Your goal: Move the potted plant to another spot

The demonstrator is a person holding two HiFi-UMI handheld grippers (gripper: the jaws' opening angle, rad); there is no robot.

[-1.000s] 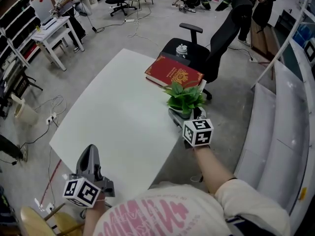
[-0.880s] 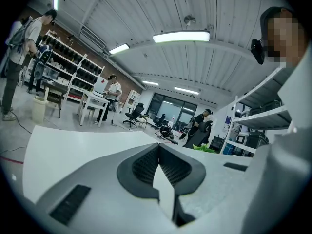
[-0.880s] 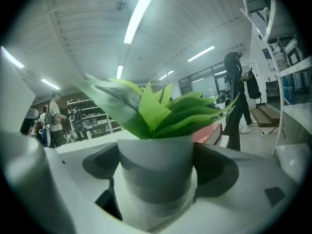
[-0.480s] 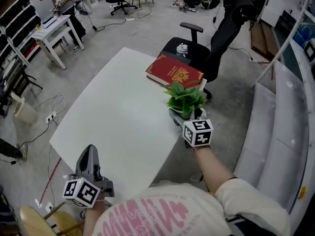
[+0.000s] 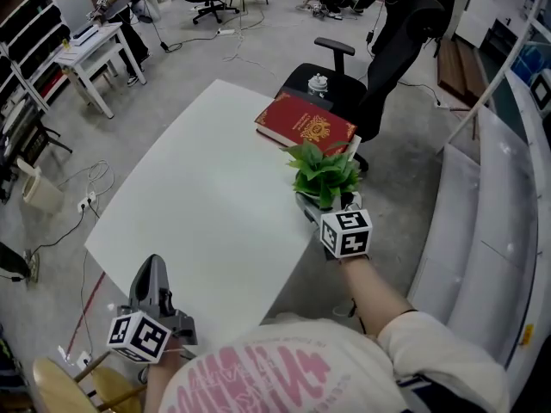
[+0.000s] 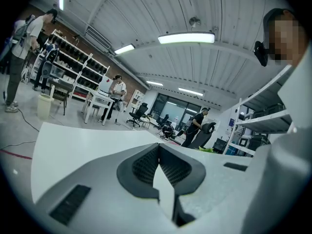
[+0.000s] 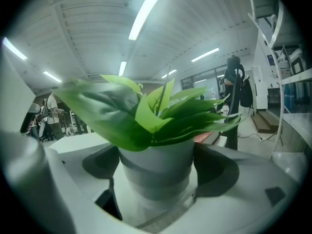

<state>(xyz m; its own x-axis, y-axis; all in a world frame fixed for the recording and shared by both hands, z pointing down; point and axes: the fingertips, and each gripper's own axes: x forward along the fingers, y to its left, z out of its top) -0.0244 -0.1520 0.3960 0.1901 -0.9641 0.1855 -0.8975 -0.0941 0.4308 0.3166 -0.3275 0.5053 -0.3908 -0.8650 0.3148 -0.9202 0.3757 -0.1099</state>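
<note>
My R gripper (image 7: 158, 168) jaws clamp the potted plant (image 5: 325, 172) at the bench (image 5: 198, 198) edge, red book (image 5: 303, 124) just behind it, chair (image 5: 343, 83) beyond; L gripper (image 6: 158, 161) jaws closed, empty.

Open tabletop (image 5: 198, 196) left of plant (image 5: 325, 172), book (image 5: 304, 123) beyond

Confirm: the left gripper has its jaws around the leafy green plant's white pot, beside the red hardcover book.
Wrong gripper: the right gripper has its jaws around the leafy green plant's white pot, beside the red hardcover book. The right gripper view shows it; the left gripper is shut and empty.
</note>
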